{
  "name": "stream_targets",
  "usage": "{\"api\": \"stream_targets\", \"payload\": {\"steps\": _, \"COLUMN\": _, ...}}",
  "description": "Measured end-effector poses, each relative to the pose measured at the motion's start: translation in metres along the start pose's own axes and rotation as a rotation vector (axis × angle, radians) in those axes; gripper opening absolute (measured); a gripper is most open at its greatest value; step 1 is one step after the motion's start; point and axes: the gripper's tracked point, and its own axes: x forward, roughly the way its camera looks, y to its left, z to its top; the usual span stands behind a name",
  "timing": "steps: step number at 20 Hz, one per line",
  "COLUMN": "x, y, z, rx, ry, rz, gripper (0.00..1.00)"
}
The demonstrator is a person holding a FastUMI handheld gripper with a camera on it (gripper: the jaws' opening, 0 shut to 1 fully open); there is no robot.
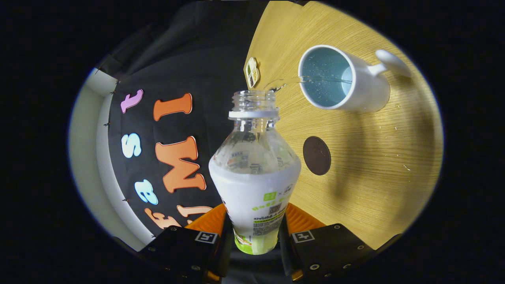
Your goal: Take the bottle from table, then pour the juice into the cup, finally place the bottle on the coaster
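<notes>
My gripper (pixel 254 232) is shut on the lower body of a clear plastic bottle (pixel 254 173) with a white label and no cap. The bottle is tipped over sideways, its open mouth (pixel 253 96) pointing toward a white mug (pixel 343 79) that stands on the wooden table (pixel 375 157). A thin clear stream runs from the bottle's mouth into the mug, whose inside is pale blue and holds liquid with bubbles. A dark round coaster (pixel 317 155) lies on the table between the bottle and the mug, a little nearer the fingers.
A small white-and-tan object (pixel 252 72) lies near the table's edge beyond the bottle mouth. A few droplets speckle the wood by the mug. The black booth wall stands beside the table.
</notes>
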Motion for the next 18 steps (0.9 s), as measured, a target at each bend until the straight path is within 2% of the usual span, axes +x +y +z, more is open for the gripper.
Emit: {"api": "stream_targets", "payload": {"steps": 18, "x": -0.004, "y": 0.019, "z": 0.006, "rx": 0.069, "ry": 0.0, "rz": 0.027, "gripper": 0.53}}
